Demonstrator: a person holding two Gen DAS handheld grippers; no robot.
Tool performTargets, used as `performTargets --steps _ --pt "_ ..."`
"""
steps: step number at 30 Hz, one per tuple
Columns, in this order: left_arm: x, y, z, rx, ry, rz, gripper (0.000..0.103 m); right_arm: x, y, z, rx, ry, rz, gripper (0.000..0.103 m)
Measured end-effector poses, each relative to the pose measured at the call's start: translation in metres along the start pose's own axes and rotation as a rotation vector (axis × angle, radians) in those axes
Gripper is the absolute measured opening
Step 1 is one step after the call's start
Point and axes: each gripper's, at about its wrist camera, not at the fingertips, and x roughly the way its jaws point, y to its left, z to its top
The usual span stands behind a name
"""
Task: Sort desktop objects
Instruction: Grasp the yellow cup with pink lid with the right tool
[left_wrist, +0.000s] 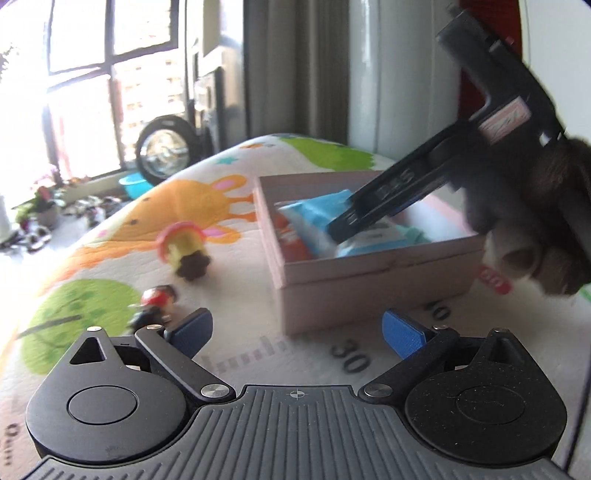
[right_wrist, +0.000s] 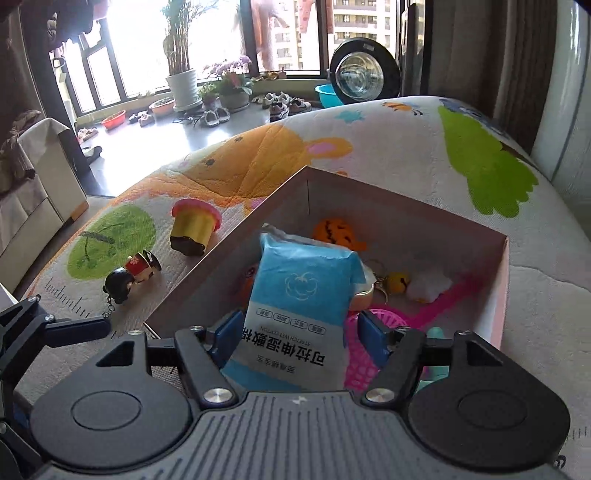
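We see the box (right_wrist: 406, 229) standing on the mat (right_wrist: 406, 155), right of centre. In it, the wipes packet (right_wrist: 306, 295) leans at the near left, lying between the fingers of the right gripper (right_wrist: 295, 332), which reaches in over the near wall. Right of the packet lie a small racket (right_wrist: 373, 347) and a keyring bell (right_wrist: 397, 282); a plush toy (right_wrist: 338, 232) sits behind it, toward the far wall. Left of the box, on the mat, a cupcake toy (right_wrist: 194, 225) lies on its side, and nearer to us a doll figure (right_wrist: 131, 275) lies on its side too. The left gripper (left_wrist: 295, 332) hangs near the box's near wall, nothing between its fingers.
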Motion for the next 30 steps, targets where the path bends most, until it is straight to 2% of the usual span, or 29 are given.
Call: performTargets --steps 2,5,9,10,13,15,18,20,22,25,30 --pt "-0.009 0.013 -0.013 -0.023 0.008 0.109 0.102 -0.012 0.003 0.013 0.009 -0.045 -0.019 0.069" --pt "-0.012 0.039 -0.027 -0.115 0.057 0.215 0.102 -0.008 0.023 0.044 -0.018 -0.082 0.009 0.075" --pt "-0.019 0.067 -0.035 -0.218 0.060 0.239 0.102 0.035 0.070 0.078 -0.026 -0.019 0.091 0.076" --pt "-0.020 0.070 -0.036 -0.229 0.058 0.239 0.102 0.047 0.081 0.084 -0.031 -0.004 0.085 0.076" --pt "-0.022 0.079 -0.043 -0.263 0.056 0.230 0.102 0.096 0.113 0.099 -0.065 0.035 -0.002 0.076" --pt "-0.027 0.080 -0.047 -0.276 0.055 0.220 0.102 0.125 0.123 0.103 -0.074 0.107 -0.033 0.077" --pt "-0.028 0.083 -0.048 -0.298 0.046 0.211 0.102 0.156 0.134 0.097 -0.092 0.203 -0.069 0.076" --pt "-0.028 0.084 -0.048 -0.311 0.043 0.205 0.102 0.158 0.140 0.087 -0.115 0.214 -0.075 0.056" --pt "-0.028 0.084 -0.048 -0.316 0.044 0.202 0.102 0.150 0.148 0.077 -0.145 0.217 -0.020 0.055" --pt "-0.029 0.079 -0.047 -0.297 0.048 0.196 0.102 0.134 0.163 0.058 -0.240 0.227 0.038 0.043" --pt "-0.033 0.072 -0.051 -0.290 0.065 0.163 0.102 0.100 0.174 0.030 -0.291 0.264 0.132 0.043"
